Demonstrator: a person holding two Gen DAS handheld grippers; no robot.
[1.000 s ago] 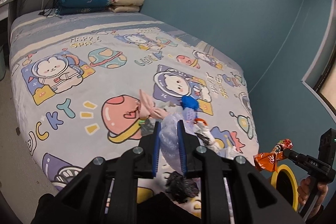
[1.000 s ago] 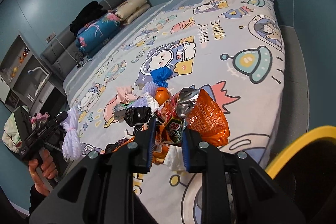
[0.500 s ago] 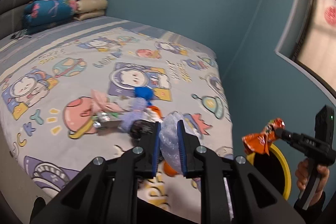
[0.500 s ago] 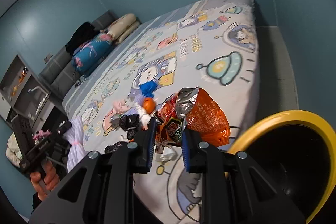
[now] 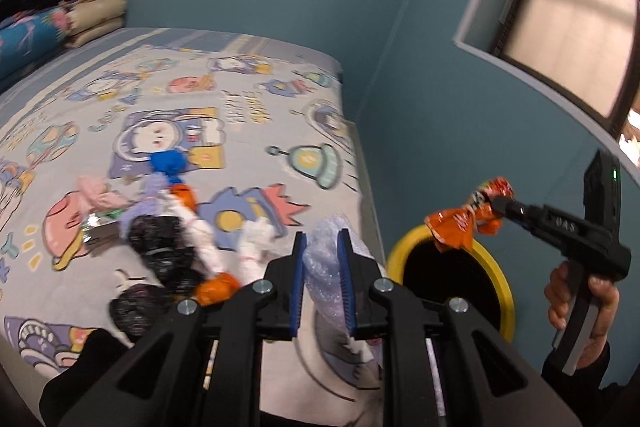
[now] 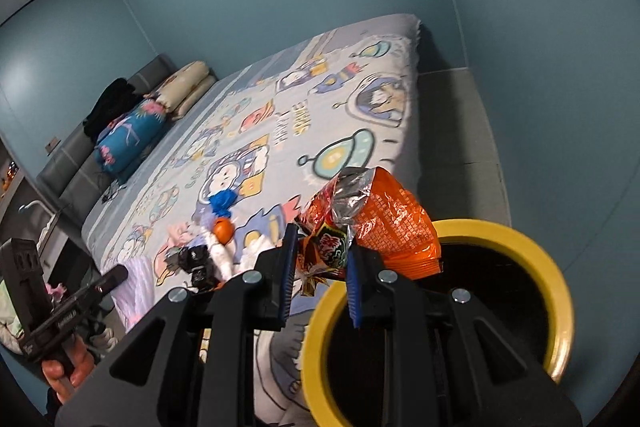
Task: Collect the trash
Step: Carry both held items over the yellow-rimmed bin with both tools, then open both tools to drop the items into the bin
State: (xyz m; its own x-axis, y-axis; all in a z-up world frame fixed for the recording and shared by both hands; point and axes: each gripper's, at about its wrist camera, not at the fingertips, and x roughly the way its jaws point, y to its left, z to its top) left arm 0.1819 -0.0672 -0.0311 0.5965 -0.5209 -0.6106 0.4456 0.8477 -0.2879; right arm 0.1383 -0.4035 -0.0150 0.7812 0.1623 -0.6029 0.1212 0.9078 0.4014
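My left gripper [image 5: 322, 241] is shut on a wad of clear bubble wrap [image 5: 326, 255], held above the bed's corner. My right gripper [image 6: 320, 247] is shut on an orange snack wrapper [image 6: 384, 223] and holds it over the rim of a yellow bin [image 6: 516, 235]. From the left wrist view the wrapper [image 5: 464, 223] hangs just above the bin [image 5: 502, 291]. A heap of trash lies on the bed: black bags [image 5: 156, 239], a blue wad [image 5: 168, 163], orange pieces [image 5: 216, 287], white tissue [image 5: 256, 239] and pink paper [image 5: 96, 193].
The bed [image 5: 240, 99] with a cartoon sheet fills the left. Folded quilts and pillows [image 6: 136, 131] are at its head. Blue walls stand close behind and right of the bin. A window [image 5: 568, 11] is high on the right.
Both grippers have swung right toward the bin. The orange wrapper went from above the bed to over the bin's opening. The bubble wrap moved toward the bed's corner.
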